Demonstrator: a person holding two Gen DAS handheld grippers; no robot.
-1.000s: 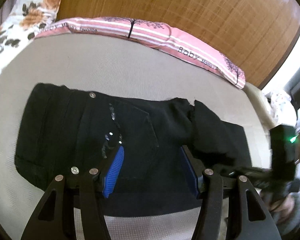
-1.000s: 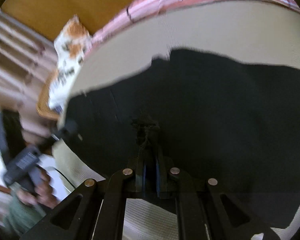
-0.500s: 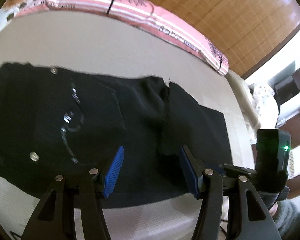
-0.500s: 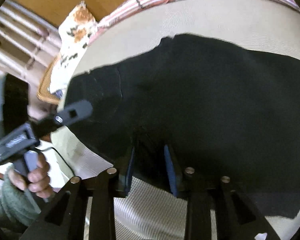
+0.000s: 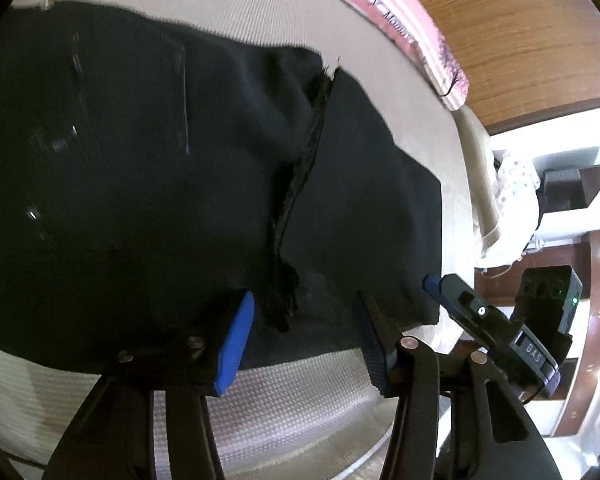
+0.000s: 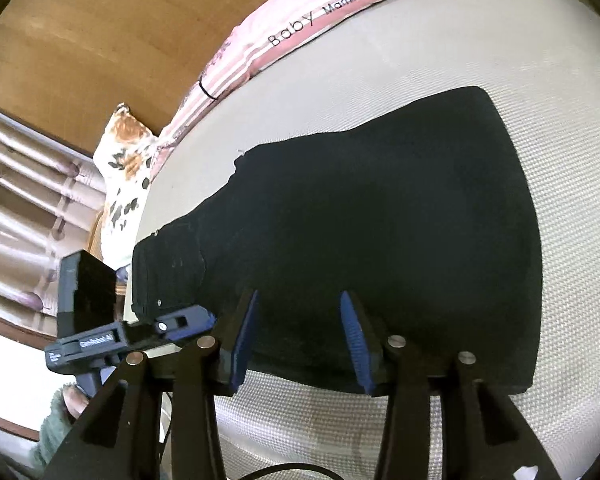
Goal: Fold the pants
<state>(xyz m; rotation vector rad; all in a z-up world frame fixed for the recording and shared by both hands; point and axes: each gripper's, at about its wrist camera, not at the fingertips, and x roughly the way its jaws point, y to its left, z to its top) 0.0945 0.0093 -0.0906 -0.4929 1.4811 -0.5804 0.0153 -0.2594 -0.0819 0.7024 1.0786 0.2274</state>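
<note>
Black pants (image 5: 148, 168) lie flat on a beige mattress (image 5: 300, 392), folded, with a raised fold edge (image 5: 300, 168) running across them. My left gripper (image 5: 300, 332) is open and empty, its blue pads over the near hem beside the fold edge. My right gripper (image 6: 298, 340) is open and empty over the near edge of the pants (image 6: 380, 220). The right gripper also shows in the left wrist view (image 5: 500, 328) at the pants' right corner. The left gripper shows in the right wrist view (image 6: 140, 332) near the waistband.
A pink striped blanket (image 6: 300, 28) lies along the mattress's far edge below a wooden headboard (image 5: 520, 20). A floral pillow (image 6: 128, 160) sits at the far left corner. Shelves and a white bundle (image 5: 516, 184) stand beyond the mattress's right edge.
My right gripper let go of the pants fabric and opened, and backed toward the near edge. My left gripper stayed open and swung right along the pants toward the fold edge.
</note>
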